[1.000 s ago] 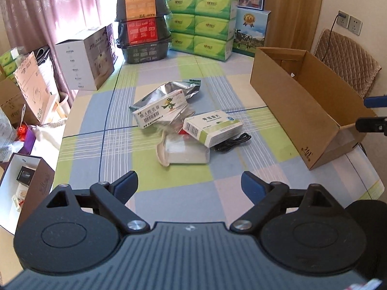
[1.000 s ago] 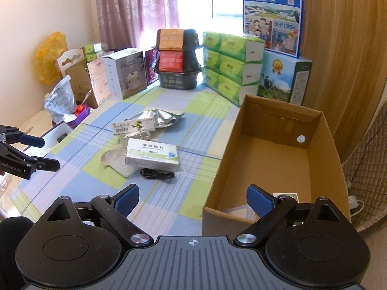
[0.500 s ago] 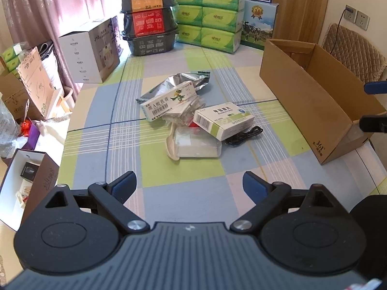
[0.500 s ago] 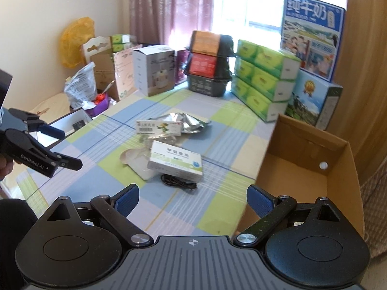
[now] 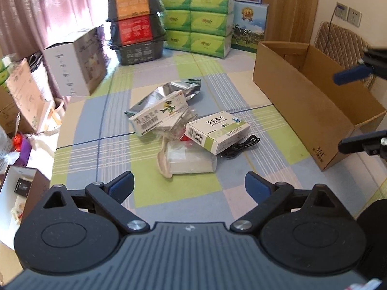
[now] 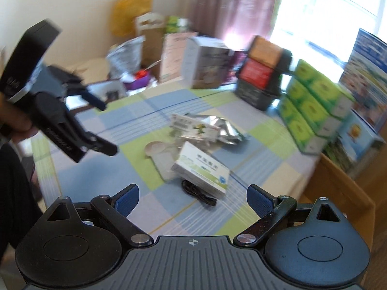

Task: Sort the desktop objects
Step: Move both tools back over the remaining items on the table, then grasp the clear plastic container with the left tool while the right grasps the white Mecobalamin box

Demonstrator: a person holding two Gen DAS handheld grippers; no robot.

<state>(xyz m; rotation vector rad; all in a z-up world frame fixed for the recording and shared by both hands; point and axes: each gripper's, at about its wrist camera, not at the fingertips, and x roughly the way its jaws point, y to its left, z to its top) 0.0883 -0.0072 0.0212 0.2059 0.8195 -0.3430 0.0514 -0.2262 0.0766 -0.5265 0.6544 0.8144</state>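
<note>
**Observer:** What does each wrist camera give you that the other doesn't?

**Operator:** From the left wrist I see my left gripper [image 5: 189,184] with its jaws spread wide and nothing between them, hanging above the near edge of the desk [image 5: 101,125]. Ahead lies the pile: a white-and-green medicine box [image 5: 217,130] resting on a clear plastic container [image 5: 191,159], with a black cable [image 5: 241,146] coiled at its right side. Behind it a long white carton with a green cartoon dinosaur [image 5: 159,113] sits against a silver foil pouch [image 5: 174,90]. This view alone shows the whole open cardboard box [image 5: 312,96] on the right side of the desk. My right gripper [image 5: 353,107] pokes in at the right edge, in front of that box.

**Observer:** And the right wrist?

**Operator:** It's blurred. My right gripper, jaws equally wide and holding nothing, looks at the pile from the other side; the medicine box and the cable lie nearest. Only here do I see my left hand [image 6: 14,120] around the left gripper's handle.

**Observer:** Any legible writing?

**Operator:** The medicine box carries a barcode and bold Chinese characters I can't read surely. The cardboard box has a small dark mark near its front corner. The green tissue packs [image 5: 196,21] stacked at the back show labels too small to read.
</note>
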